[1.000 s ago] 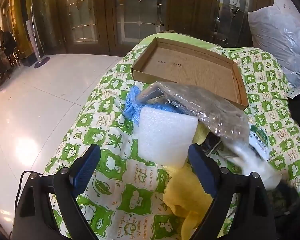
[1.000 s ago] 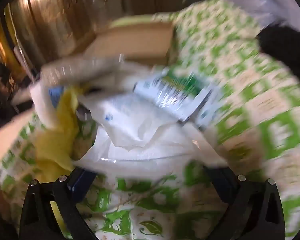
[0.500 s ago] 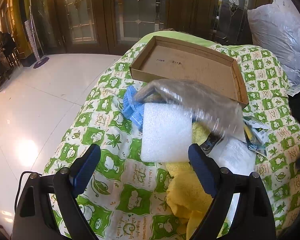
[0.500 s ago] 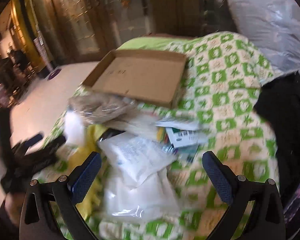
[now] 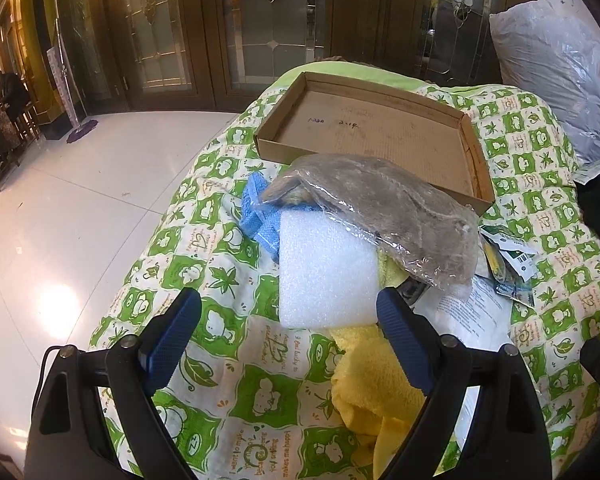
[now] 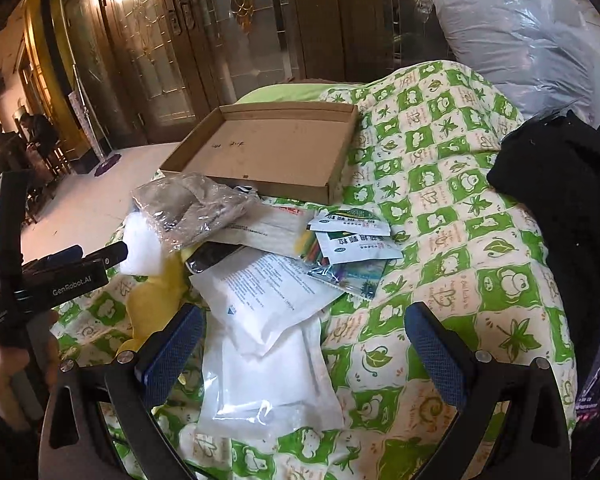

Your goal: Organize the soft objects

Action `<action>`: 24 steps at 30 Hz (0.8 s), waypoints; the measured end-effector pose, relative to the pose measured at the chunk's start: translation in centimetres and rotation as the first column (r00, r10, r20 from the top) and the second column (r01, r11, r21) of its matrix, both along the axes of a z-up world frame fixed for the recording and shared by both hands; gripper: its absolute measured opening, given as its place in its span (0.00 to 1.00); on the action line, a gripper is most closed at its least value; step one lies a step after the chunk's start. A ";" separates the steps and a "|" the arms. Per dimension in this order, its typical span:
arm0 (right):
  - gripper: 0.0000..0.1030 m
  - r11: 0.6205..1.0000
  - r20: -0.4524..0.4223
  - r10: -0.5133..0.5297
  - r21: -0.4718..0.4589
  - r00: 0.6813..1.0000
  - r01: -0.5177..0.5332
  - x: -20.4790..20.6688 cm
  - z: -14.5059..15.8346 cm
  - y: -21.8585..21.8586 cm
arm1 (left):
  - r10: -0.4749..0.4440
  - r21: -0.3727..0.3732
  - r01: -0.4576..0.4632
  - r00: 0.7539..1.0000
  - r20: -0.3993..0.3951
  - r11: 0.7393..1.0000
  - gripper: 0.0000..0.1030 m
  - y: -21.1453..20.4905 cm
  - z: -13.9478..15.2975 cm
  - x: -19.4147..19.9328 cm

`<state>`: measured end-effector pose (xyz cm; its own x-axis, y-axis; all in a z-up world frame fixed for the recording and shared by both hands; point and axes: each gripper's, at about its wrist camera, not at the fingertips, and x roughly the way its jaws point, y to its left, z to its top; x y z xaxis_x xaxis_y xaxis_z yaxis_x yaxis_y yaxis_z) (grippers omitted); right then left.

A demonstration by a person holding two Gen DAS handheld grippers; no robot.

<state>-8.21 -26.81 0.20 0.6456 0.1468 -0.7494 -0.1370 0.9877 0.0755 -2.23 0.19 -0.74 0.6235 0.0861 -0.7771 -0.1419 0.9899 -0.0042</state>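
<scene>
A pile of soft things lies on the green checked quilt (image 5: 220, 280). A white foam block (image 5: 326, 276) leans on a yellow cloth (image 5: 372, 376), beside a blue cloth (image 5: 260, 220) and under a clear bag of grey fabric (image 5: 384, 208). My left gripper (image 5: 286, 328) is open just short of the foam block. White plastic pouches (image 6: 268, 300) and small green sachets (image 6: 352, 236) lie in the right wrist view. My right gripper (image 6: 304, 348) hangs open above the pouches. An empty cardboard tray (image 5: 372, 132) sits behind the pile.
A large clear-wrapped white bundle (image 6: 516, 36) stands at the back right. Black fabric (image 6: 564, 200) lies on the quilt's right side. A hand (image 6: 8, 368) holds the left gripper handle. White tiled floor (image 5: 60, 220) drops off to the left, and wooden glass doors stand behind.
My right gripper has pulled back and up from the white pouches and its view is steady now. The clear bag of grey fabric has settled onto the foam block. My left gripper barely moved.
</scene>
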 end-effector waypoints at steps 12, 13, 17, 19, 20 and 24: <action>1.00 1.000 -0.026 -0.028 -0.007 0.999 0.028 1.1 -0.7 0.6 | -0.009 0.008 0.009 1.000 -0.002 1.000 0.88 -0.3 -0.1 0.2; 1.00 1.000 -0.025 -0.028 -0.009 0.999 0.028 1.1 -0.7 0.6 | -0.009 0.008 0.009 1.000 -0.001 1.000 0.88 -0.3 -0.1 0.1; 1.00 1.000 -0.017 -0.027 -0.015 0.999 0.027 1.0 -0.8 0.8 | -0.010 0.007 0.010 1.000 0.004 1.000 0.88 -0.3 0.0 0.1; 1.00 0.999 -0.013 -0.026 -0.021 1.000 0.026 0.9 -0.8 0.8 | -0.010 0.007 0.010 1.000 0.007 1.000 0.88 -0.4 0.1 0.1; 1.00 0.999 -0.011 -0.024 -0.024 1.000 0.024 0.9 -0.8 0.9 | -0.010 0.007 0.010 1.000 0.008 1.000 0.88 -0.4 0.1 0.1; 1.00 0.999 -0.009 -0.021 -0.025 1.000 0.021 0.9 -0.8 1.0 | -0.011 0.008 0.011 1.000 0.008 1.000 0.88 -0.4 0.2 0.0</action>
<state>-7.36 -25.82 -0.65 0.6412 0.1142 -0.7588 -0.1156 0.9920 0.0517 -2.20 -0.16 -0.58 0.6309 0.0853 -0.7712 -0.1313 0.9913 0.0023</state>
